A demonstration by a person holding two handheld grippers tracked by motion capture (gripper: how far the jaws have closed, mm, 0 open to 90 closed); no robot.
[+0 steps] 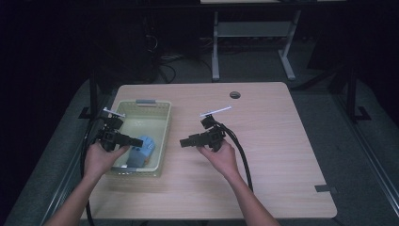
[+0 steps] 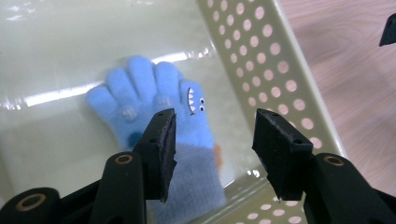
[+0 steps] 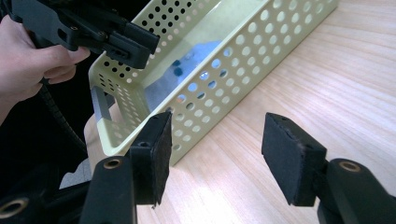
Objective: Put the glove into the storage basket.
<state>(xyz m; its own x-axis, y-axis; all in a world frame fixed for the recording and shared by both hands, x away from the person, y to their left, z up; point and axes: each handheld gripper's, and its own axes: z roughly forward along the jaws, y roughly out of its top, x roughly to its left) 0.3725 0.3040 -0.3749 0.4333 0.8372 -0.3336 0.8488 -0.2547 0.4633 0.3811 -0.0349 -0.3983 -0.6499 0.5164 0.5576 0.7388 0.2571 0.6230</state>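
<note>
Dark floor and the legs of another desk lie beyond a pale wooden table (image 1: 263, 155), on whose left half stands a yellow-green perforated plastic basket (image 1: 162, 132) with a grey handle at its far end. A blue knitted glove (image 2: 154, 100) lies flat on the basket's glossy floor, at the near end towards the right wall, its fingers spread and pointing away in the left gripper view, with a small toothed face with eyes on one side and a grey ribbed cuff (image 2: 194, 179) nearest the camera. The left gripper (image 1: 136, 141) hangs over the near part of the basket, directly above the glove, its jaws parted with nothing between them and not touching the wool. The right gripper (image 1: 184, 142) is held over bare table just right of the basket, pointing left at its perforated wall, jaws likewise spread and empty. The glove looks light, soft and limp, so it will likely fold and droop from wherever it is pinched instead of keeping its shape; the fuzzy knit should give the pads good friction, and nothing about it seems fragile. The palm or the thicker cuff looks like the surest place to grip, coming straight down so that both pads gather fabric against the smooth floor and stay off the basket's right wall.
</note>
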